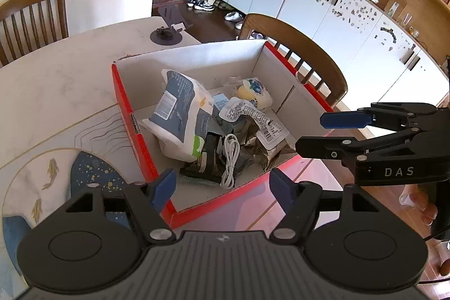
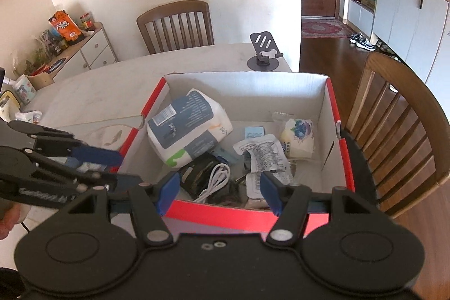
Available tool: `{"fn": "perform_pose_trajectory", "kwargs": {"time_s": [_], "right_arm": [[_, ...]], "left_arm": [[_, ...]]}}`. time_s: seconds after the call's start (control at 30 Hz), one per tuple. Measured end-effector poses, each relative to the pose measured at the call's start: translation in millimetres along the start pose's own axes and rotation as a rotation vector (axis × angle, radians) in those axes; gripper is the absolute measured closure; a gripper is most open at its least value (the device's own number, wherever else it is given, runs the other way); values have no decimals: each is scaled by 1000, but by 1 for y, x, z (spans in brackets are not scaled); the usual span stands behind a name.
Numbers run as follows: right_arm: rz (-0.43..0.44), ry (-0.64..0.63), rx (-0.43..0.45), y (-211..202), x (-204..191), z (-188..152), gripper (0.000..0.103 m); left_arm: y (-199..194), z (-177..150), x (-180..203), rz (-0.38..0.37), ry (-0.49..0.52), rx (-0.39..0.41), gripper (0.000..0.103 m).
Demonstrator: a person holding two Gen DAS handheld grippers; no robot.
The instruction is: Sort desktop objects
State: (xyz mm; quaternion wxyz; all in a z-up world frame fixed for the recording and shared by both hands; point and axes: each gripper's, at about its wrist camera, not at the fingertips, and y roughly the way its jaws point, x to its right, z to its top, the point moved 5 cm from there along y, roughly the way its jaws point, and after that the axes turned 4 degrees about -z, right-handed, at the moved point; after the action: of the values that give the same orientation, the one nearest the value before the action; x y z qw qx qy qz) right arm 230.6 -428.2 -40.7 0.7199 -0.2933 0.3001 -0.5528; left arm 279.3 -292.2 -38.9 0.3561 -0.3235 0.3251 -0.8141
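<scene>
A red cardboard box (image 1: 128,114) (image 2: 334,106) stands on the table and holds several items: a white and blue soft pack (image 1: 180,117) (image 2: 188,128), a coiled white cable (image 1: 229,159) (image 2: 215,182), a labelled blister pack (image 1: 253,117) (image 2: 264,156) and a yellow pouch (image 1: 254,92) (image 2: 299,137). My left gripper (image 1: 222,187) is open and empty, just above the box's near corner. My right gripper (image 2: 219,193) is open and empty over the box's near wall. Each gripper shows in the other's view, at the right of the left wrist view (image 1: 332,131) and at the left of the right wrist view (image 2: 112,167).
A phone stand (image 1: 168,30) (image 2: 264,52) sits at the table's far edge. A wooden chair (image 1: 306,58) (image 2: 393,131) stands close behind the box, another (image 1: 31,16) (image 2: 177,24) beyond the table. A placemat with fish (image 1: 56,182) lies left of the box. A cluttered sideboard (image 2: 70,47) stands far left.
</scene>
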Motion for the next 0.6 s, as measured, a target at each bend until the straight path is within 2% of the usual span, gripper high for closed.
{"fn": "perform_pose_trajectory", "kwargs": {"time_s": [0.1, 0.23, 0.4, 0.47, 0.6], "right_arm": [[-10, 12, 7, -4, -2, -4, 39], [-26, 22, 26, -10, -8, -7, 36], [-43, 37, 43, -14, -15, -10, 33], [-49, 43, 49, -16, -17, -13, 31], [-62, 62, 72, -21, -23, -18, 25]], "left_arm": [[-6, -4, -2, -7, 0, 6, 30], [-14, -8, -5, -8, 3, 18, 18], [-23, -14, -11, -17, 1, 33, 16], [-26, -16, -13, -12, 1, 38, 12], [-32, -21, -17, -8, 8, 47, 12]]}}
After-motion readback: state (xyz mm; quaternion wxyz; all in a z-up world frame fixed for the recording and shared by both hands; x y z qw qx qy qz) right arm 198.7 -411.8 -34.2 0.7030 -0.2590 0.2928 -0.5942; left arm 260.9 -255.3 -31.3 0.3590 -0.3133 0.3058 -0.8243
